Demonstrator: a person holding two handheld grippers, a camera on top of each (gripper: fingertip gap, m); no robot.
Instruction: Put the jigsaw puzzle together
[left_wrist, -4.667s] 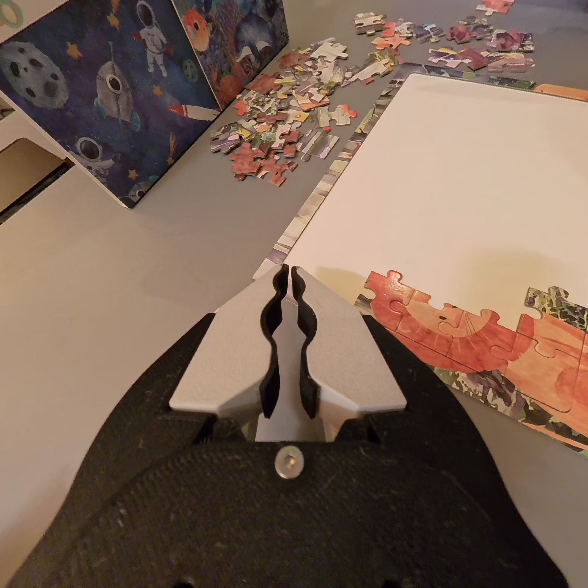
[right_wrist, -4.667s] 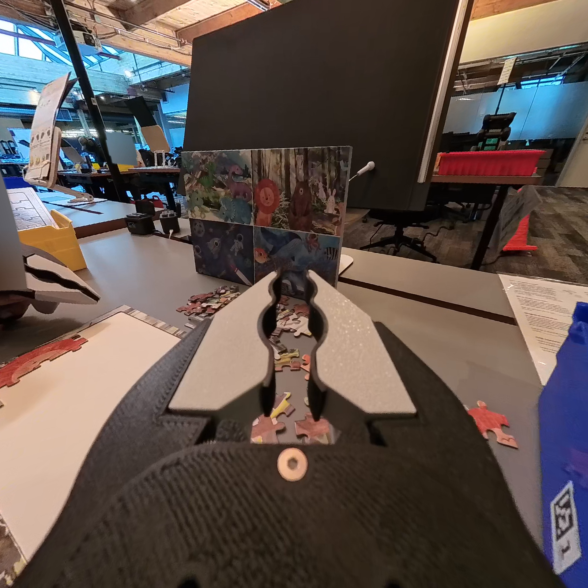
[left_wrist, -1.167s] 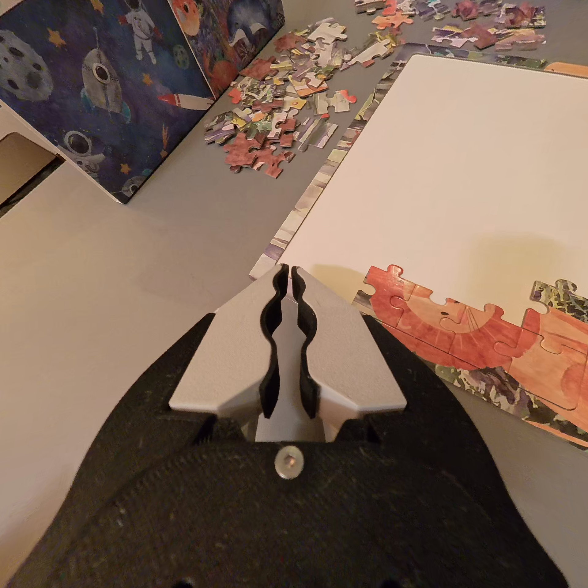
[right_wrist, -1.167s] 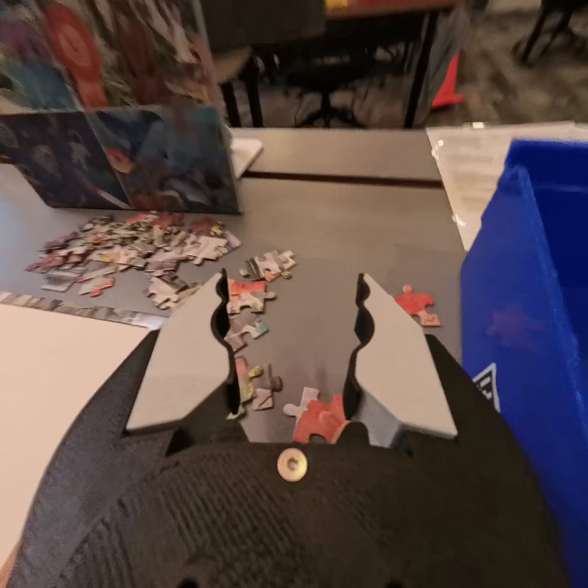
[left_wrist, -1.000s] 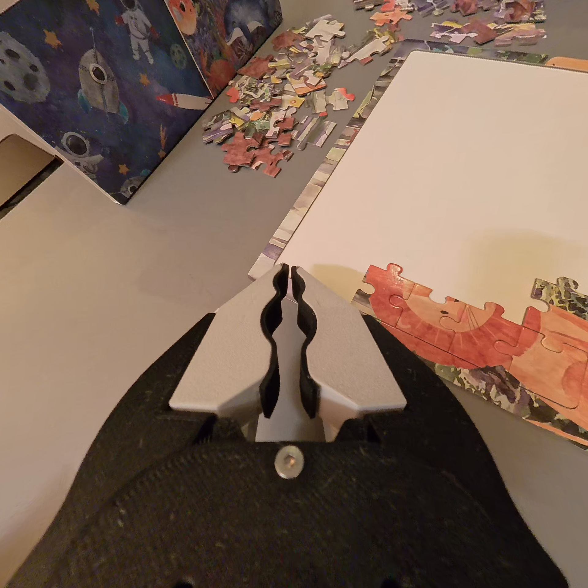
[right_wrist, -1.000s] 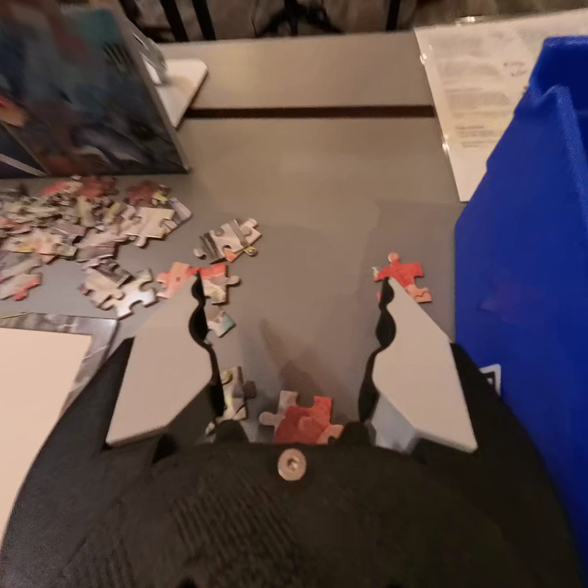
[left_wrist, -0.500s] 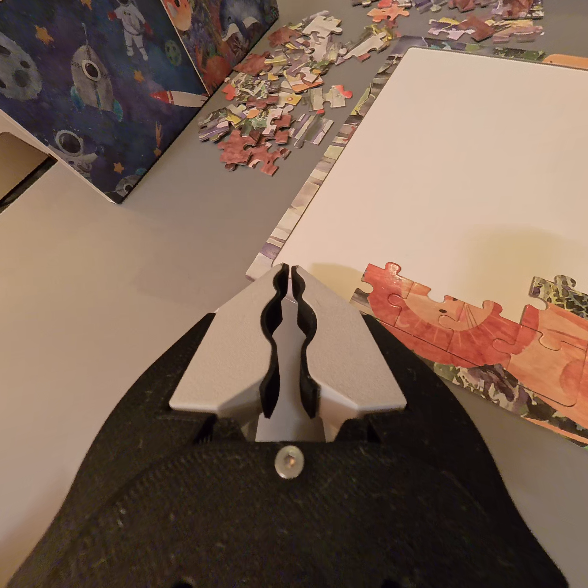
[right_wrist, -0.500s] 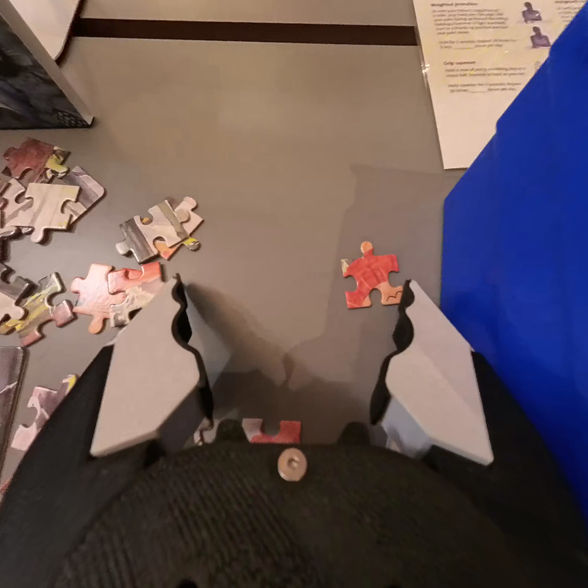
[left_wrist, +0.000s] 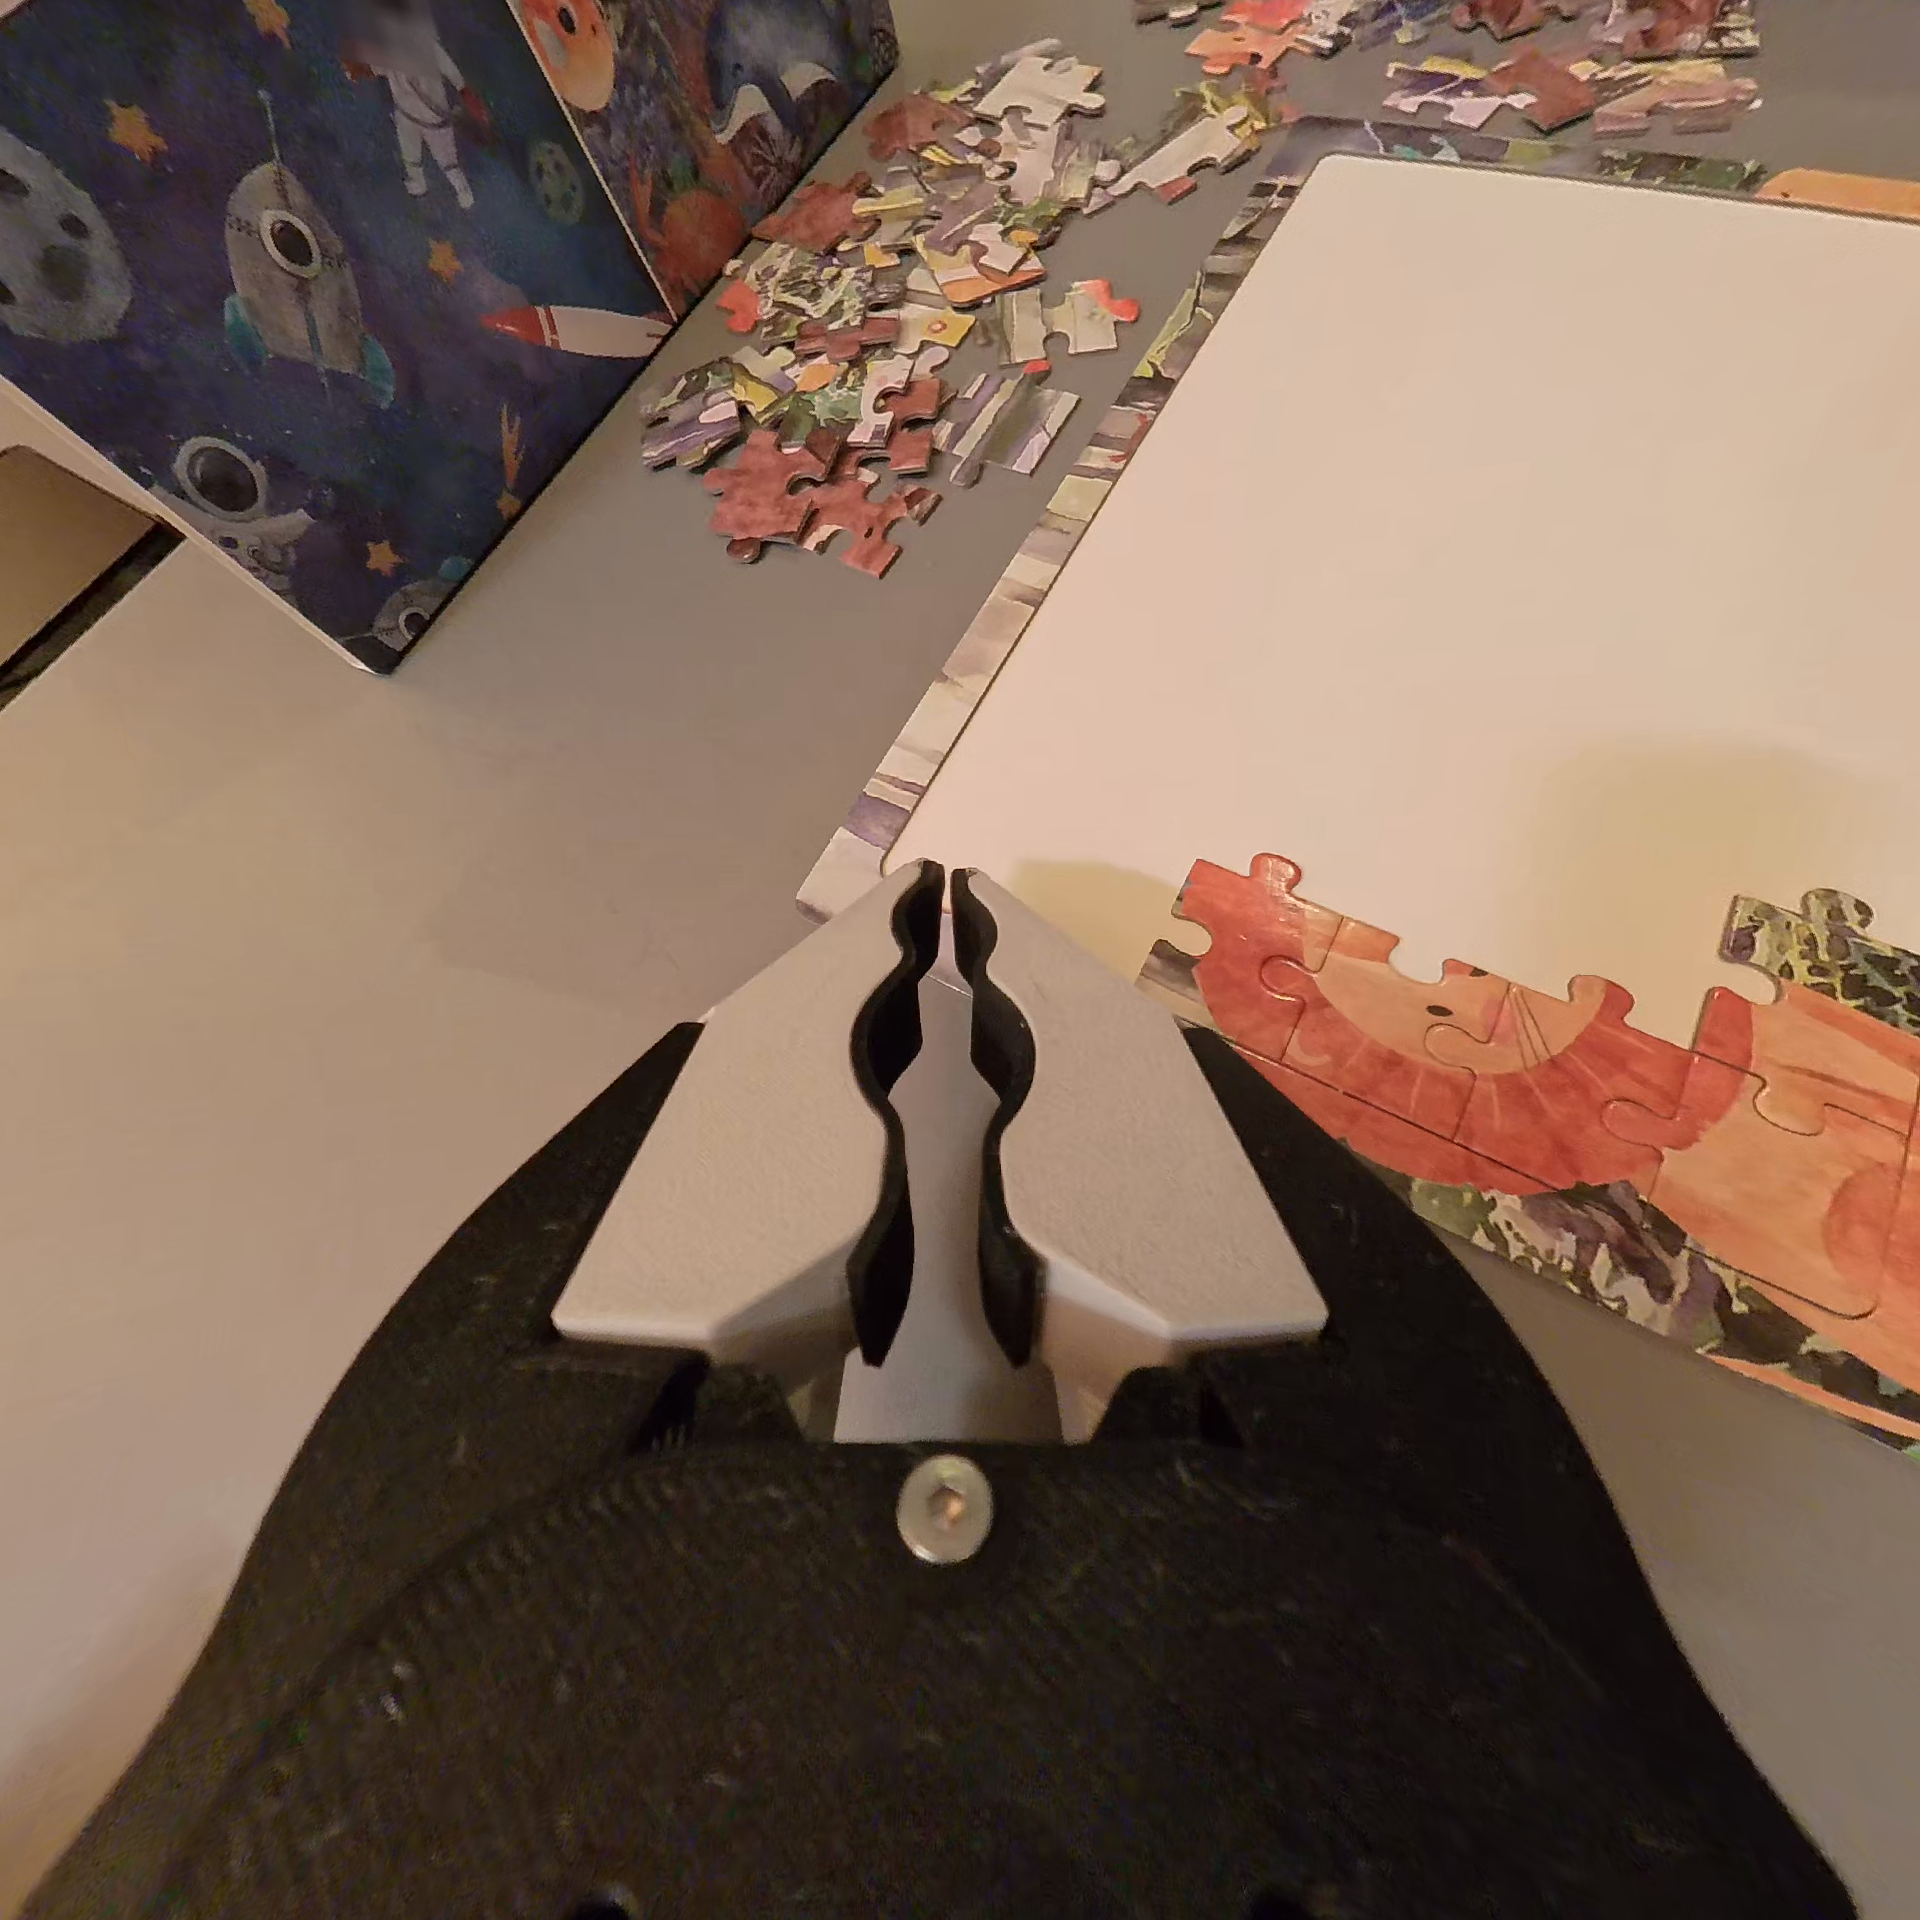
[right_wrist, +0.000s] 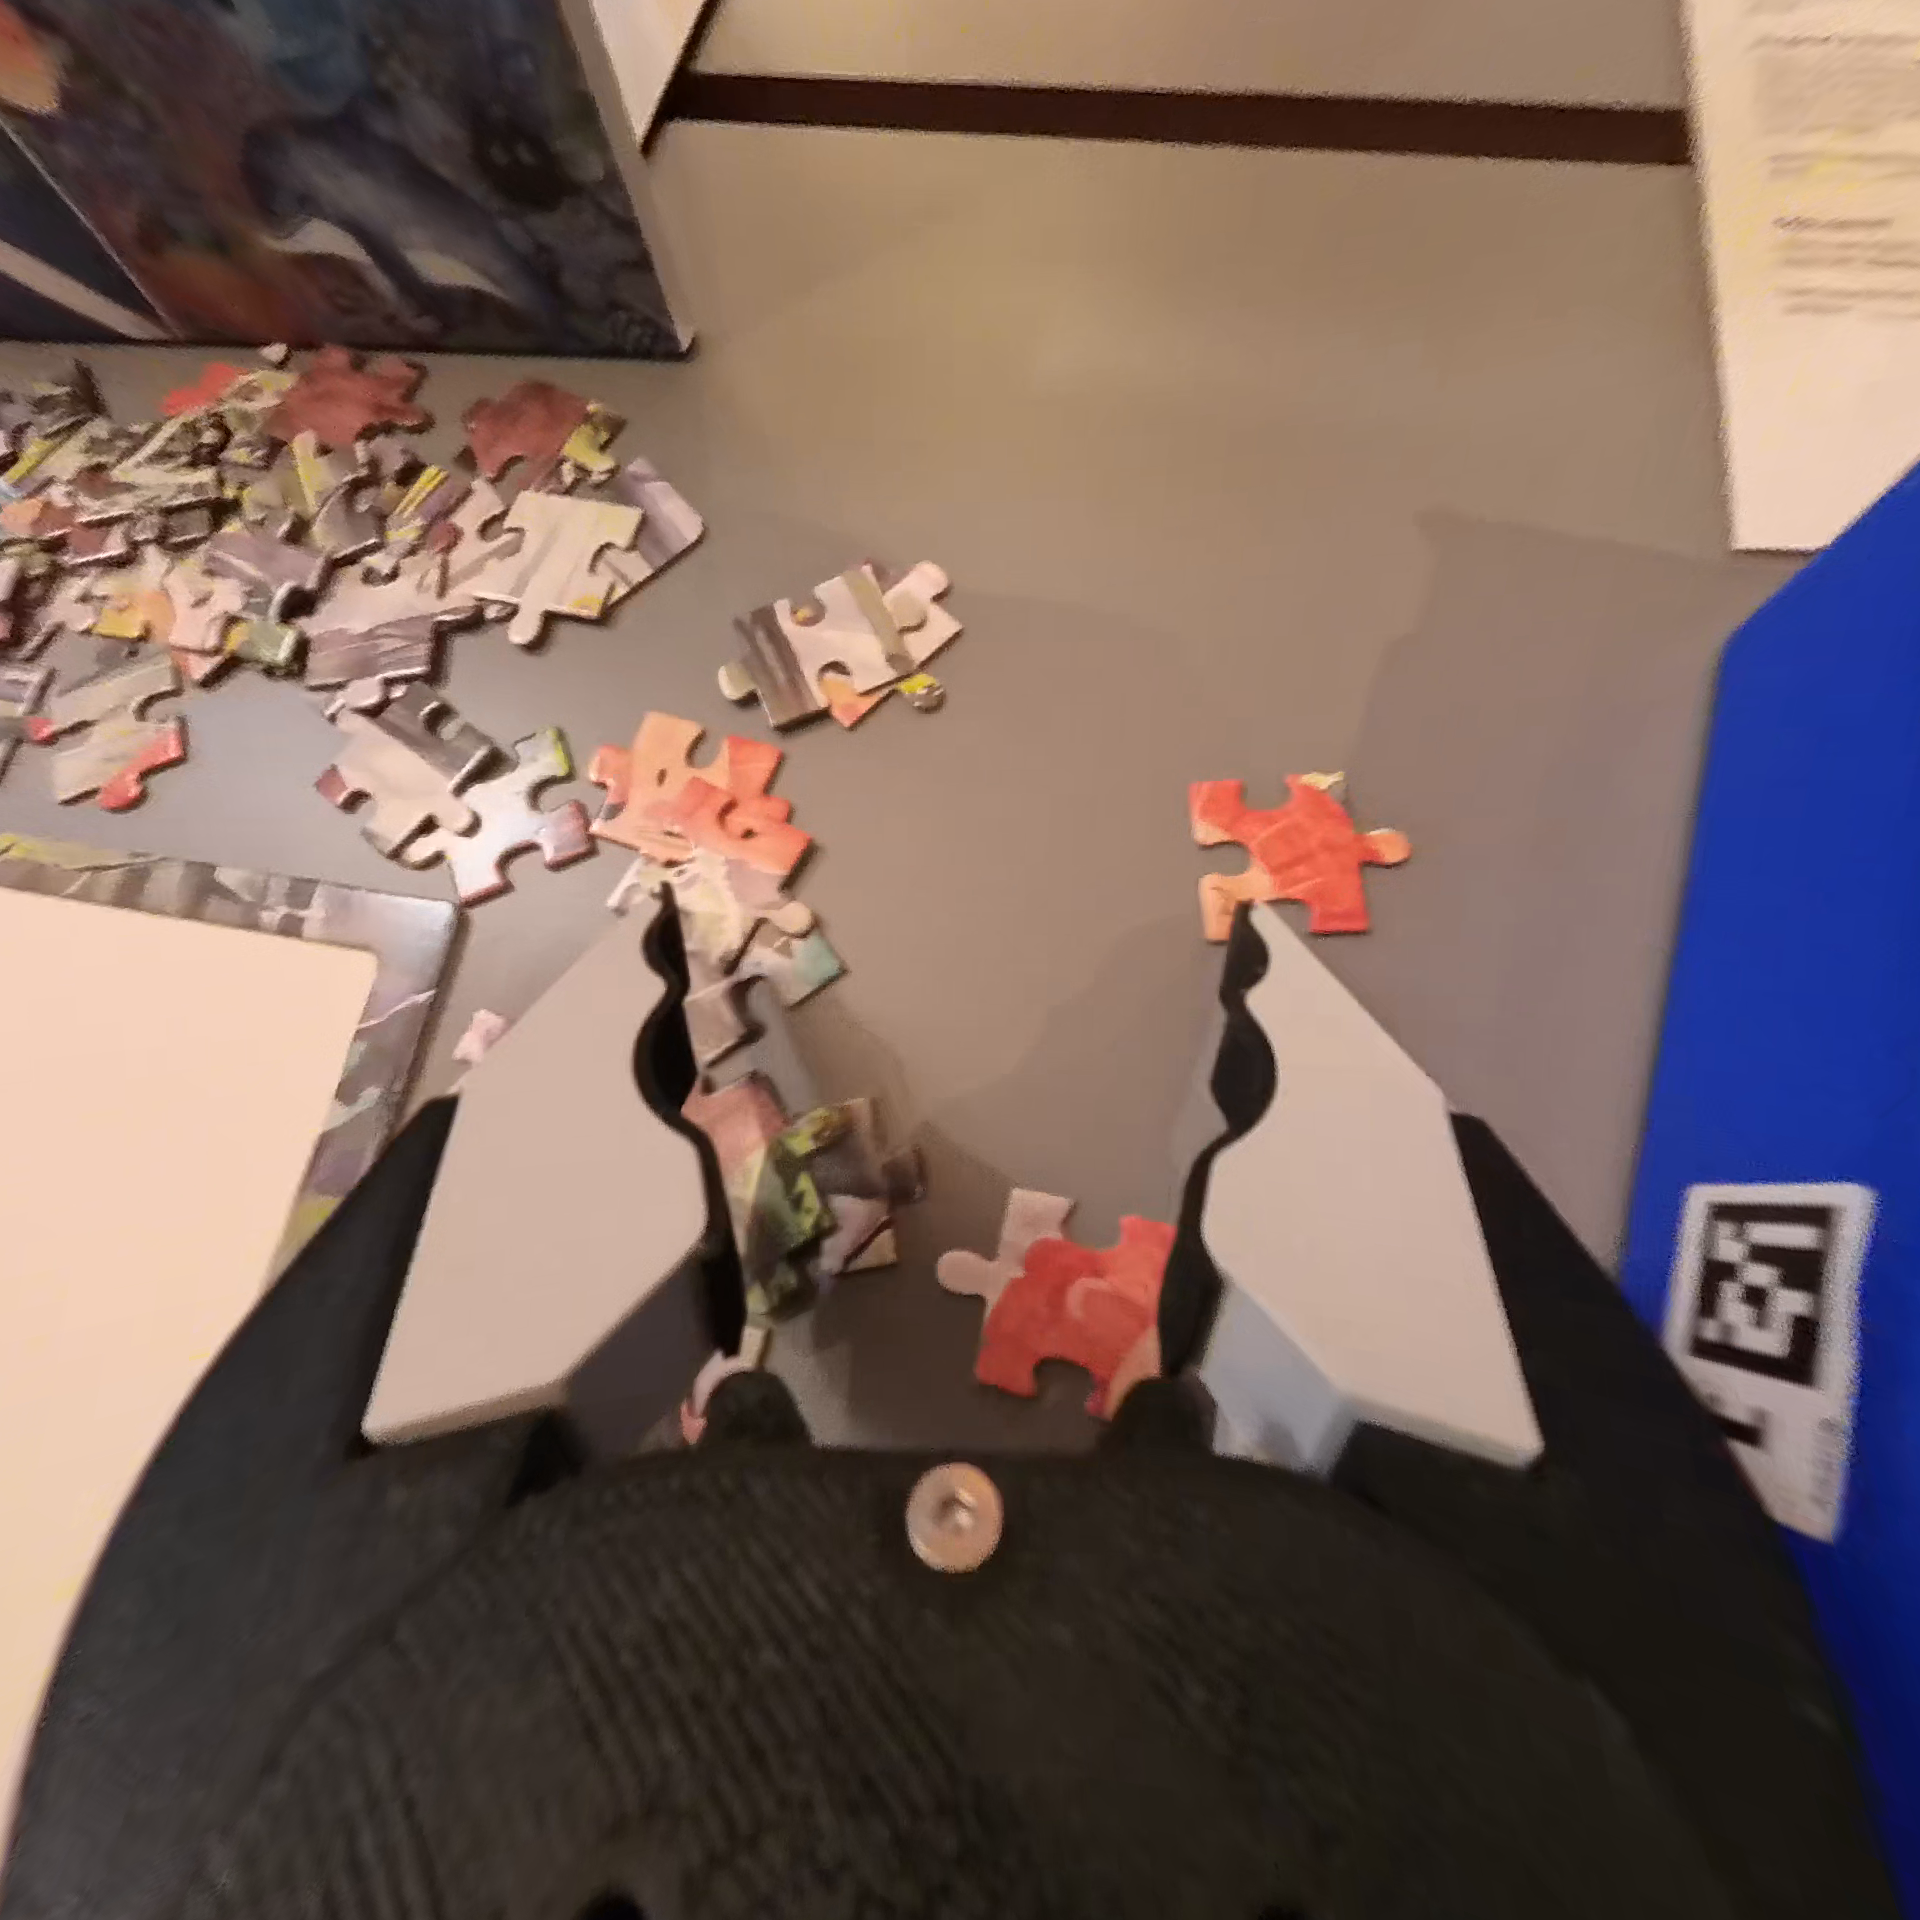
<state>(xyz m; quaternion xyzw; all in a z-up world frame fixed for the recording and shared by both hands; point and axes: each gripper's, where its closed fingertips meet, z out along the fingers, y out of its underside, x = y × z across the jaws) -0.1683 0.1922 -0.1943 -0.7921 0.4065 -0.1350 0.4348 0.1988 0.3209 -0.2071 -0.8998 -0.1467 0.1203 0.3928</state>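
The white puzzle tray (left_wrist: 1475, 499) lies on the grey table, with a joined strip of orange lion pieces (left_wrist: 1538, 1070) along its near edge. My left gripper (left_wrist: 938, 878) is shut and empty, its tips at the tray's near left corner. My right gripper (right_wrist: 951, 914) is open wide and empty, hovering over loose pieces. A red piece (right_wrist: 1294, 852) lies just past its right fingertip (right_wrist: 1247, 925). Another red piece (right_wrist: 1070, 1309) lies low between the fingers. The tray's corner (right_wrist: 405, 935) shows at the left in the right wrist view.
A heap of loose pieces (left_wrist: 883, 364) lies left of the tray, more lie behind it (left_wrist: 1507, 62), and it also shows in the right wrist view (right_wrist: 312, 561). The illustrated puzzle box (left_wrist: 291, 260) stands at the left. A blue bin (right_wrist: 1808, 935) stands close on the right, a printed sheet (right_wrist: 1829, 260) behind it. My right fingertips sit around 40 centimeters from my left ones.
My right gripper has opened wide, tipped down from the room view and now pulled back a little over the loose pieces. My left gripper has stayed shut and drifted only slightly.
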